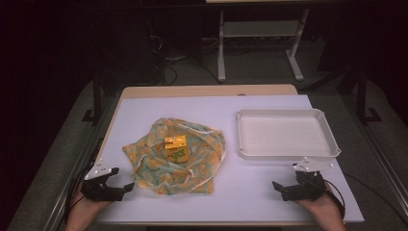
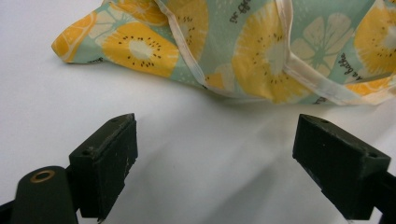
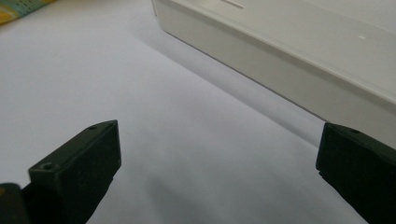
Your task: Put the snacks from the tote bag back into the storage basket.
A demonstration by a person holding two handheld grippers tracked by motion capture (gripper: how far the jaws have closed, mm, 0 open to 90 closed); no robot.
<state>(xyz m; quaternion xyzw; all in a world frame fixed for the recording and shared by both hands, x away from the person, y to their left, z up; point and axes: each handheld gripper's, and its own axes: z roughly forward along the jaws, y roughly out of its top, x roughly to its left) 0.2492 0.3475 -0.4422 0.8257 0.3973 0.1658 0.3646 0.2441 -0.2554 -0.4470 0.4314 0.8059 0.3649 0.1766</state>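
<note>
High view first: the table, covered in a pale sheet, carries a fruit-print cloth bag left of centre and an empty white tray to its right, the two apart with bare sheet between them. The bag lies crumpled and roughly flat, its cream-edged straps looping over the fabric, and a small yellow box sits on top near its middle, with something green just in front of it that is too small to make out.

Both hands rest at the near edge. The left gripper lies near the bag's front left corner without touching it; in the left gripper view its jaws stand wide apart with nothing between them, and the bag's edge lies just ahead. The right gripper sits in front of the tray, well apart from the bag; in the right gripper view its jaws are likewise spread and empty, and the tray's wall runs across ahead.

The bag looks thin, soft and light, so it will likely sag, fold and drag when lifted by one point, and the box on top would probably slide off. The bound cream seam or a strap seems the firmest place to pinch, since a doubled edge gives the pads more to bite on than a single slack layer. The nearest corner is the easier reach for the left gripper.
</note>
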